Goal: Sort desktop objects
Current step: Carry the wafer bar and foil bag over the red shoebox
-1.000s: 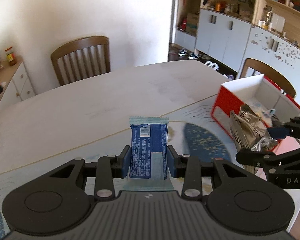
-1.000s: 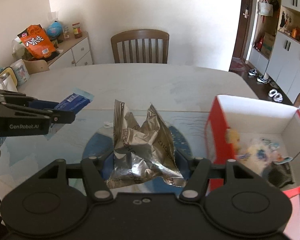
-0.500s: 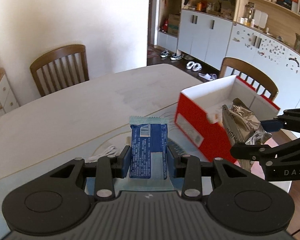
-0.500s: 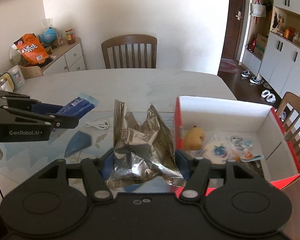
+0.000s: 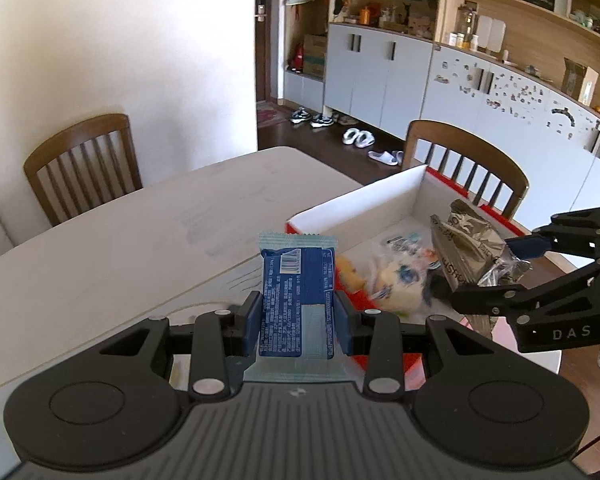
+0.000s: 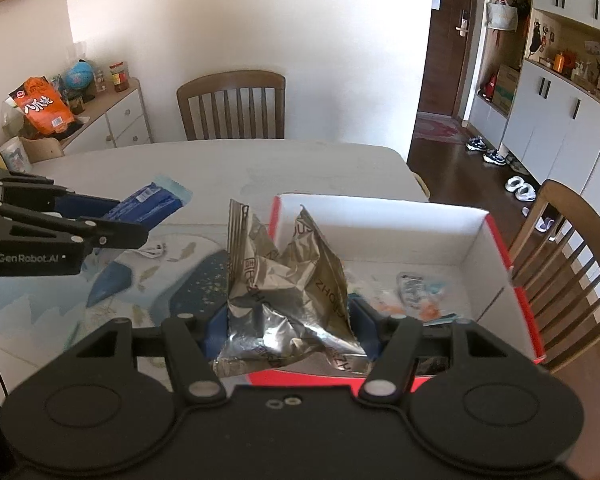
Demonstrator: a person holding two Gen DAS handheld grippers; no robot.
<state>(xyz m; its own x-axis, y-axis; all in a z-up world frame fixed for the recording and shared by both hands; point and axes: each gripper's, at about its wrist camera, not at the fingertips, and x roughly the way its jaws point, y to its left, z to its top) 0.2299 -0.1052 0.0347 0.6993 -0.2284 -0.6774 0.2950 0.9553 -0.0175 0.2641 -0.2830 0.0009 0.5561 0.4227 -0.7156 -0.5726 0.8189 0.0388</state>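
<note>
My left gripper is shut on a blue snack packet and holds it upright above the near left edge of the red box with white inside. The packet also shows in the right wrist view. My right gripper is shut on a crumpled silver foil bag, held over the box's near wall. The foil bag shows in the left wrist view over the box. Several small packets and a yellow item lie inside the box.
A white cable lies on the patterned mat. Wooden chairs stand at the far side and the right side of the white table. A sideboard with an orange bag is at the left.
Both grippers have moved right toward the box with their loads. The box interior has come into view under both of them. Both grips are unchanged.
</note>
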